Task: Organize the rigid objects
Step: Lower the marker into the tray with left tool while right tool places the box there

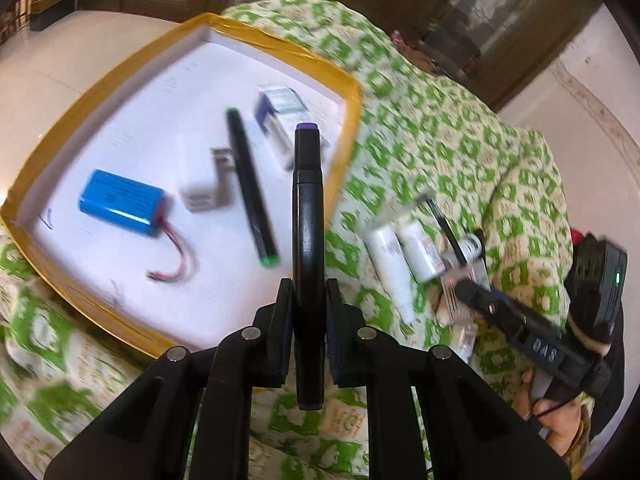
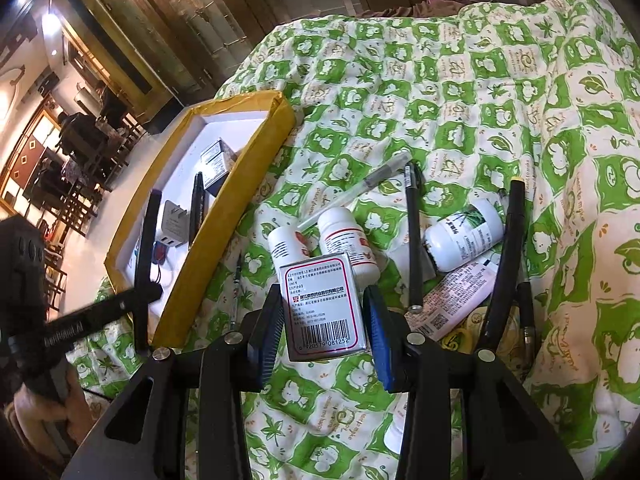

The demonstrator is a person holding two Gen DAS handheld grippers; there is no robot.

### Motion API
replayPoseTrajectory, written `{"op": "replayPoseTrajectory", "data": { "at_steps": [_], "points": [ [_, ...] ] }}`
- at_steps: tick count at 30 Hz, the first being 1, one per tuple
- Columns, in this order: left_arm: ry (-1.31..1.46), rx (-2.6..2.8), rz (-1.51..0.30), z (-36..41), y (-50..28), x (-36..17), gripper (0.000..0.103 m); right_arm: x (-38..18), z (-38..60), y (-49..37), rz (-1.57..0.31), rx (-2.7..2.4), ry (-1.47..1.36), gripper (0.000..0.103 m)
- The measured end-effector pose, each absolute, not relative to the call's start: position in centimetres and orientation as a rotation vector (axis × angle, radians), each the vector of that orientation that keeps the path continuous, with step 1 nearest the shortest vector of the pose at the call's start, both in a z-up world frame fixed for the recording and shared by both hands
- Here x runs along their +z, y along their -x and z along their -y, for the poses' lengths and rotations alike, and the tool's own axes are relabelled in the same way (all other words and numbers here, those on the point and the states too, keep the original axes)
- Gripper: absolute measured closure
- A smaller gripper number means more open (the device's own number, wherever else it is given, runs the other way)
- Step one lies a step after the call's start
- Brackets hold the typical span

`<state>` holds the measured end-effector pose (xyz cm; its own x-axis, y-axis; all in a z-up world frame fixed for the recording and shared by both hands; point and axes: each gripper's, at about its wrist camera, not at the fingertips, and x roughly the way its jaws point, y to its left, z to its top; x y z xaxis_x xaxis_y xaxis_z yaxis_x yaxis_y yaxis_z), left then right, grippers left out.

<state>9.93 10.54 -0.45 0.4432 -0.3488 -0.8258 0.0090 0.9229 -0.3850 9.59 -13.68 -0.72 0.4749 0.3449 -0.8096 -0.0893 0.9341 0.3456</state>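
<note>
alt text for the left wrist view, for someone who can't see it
The left gripper is shut on a black marker with purple ends, held over the edge of a yellow-rimmed tray lying on a green-patterned quilt. In the tray lie a blue battery pack, a white charger, a green-tipped marker and a small box.

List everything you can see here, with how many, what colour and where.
tray: one, yellow rim, white floor, on the quilt
quilt: one, green and cream, under everything
battery pack: one, blue, in tray
charger: one, white, in tray
green-capped marker: one, black, in tray
small box: one, blue and white, in tray
purple-capped marker: one, black, in left gripper
medicine box: one, silver, between right gripper's fingers
bottles: three, white, on quilt
tube: one, pink, on quilt
left gripper: black
right gripper: black
</note>
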Motion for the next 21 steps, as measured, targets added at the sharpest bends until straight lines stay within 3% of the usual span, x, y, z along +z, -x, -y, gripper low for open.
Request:
{"op": "replayPoseTrajectory", "data": {
  "at_steps": [21],
  "points": [
    [0.411, -0.095, -1.182, -15.3, -15.4, -5.0, 0.091, -0.3, 11.1, -10.0, -1.070, 0.316, -0.227, 0.068]
  ]
}}
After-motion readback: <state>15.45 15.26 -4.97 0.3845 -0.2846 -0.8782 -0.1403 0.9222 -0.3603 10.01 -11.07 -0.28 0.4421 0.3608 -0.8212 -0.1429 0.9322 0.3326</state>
